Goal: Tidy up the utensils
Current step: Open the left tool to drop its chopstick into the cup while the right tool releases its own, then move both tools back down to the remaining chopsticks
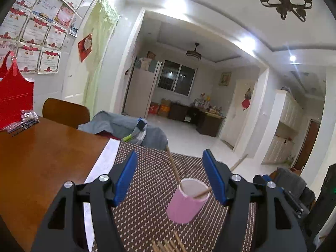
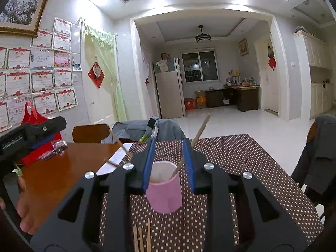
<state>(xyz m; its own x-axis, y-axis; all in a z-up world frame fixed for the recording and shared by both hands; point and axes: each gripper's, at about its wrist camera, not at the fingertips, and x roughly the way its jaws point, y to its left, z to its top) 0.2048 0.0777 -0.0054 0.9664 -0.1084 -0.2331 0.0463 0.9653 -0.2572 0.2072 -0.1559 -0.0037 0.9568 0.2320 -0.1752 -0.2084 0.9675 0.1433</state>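
Note:
A pink cup [image 1: 187,203] [image 2: 163,193] stands on a brown dotted mat [image 1: 147,178] [image 2: 241,157]. Two wooden chopsticks rest in it: one chopstick [image 1: 173,166] [image 2: 120,142] leans left, the other chopstick [image 1: 237,163] [image 2: 201,130] leans right. Several loose chopsticks [image 1: 168,243] [image 2: 142,239] lie on the mat in front of the cup. My left gripper [image 1: 170,153] is wide open, with the cup ahead between its fingers and untouched. My right gripper [image 2: 168,142] is open by a narrower gap; the cup shows through that gap, farther ahead, and nothing is pinched. The left gripper's body [image 2: 31,134] and the hand holding it appear at the left of the right wrist view.
The mat lies on a wooden table [image 1: 42,157] [image 2: 63,174]. A red bag [image 1: 14,96] [image 2: 33,117] and small packets [image 1: 27,119] sit at the table's far left. Chairs draped with grey clothing [image 1: 126,126] [image 2: 321,147] stand behind and right of the table.

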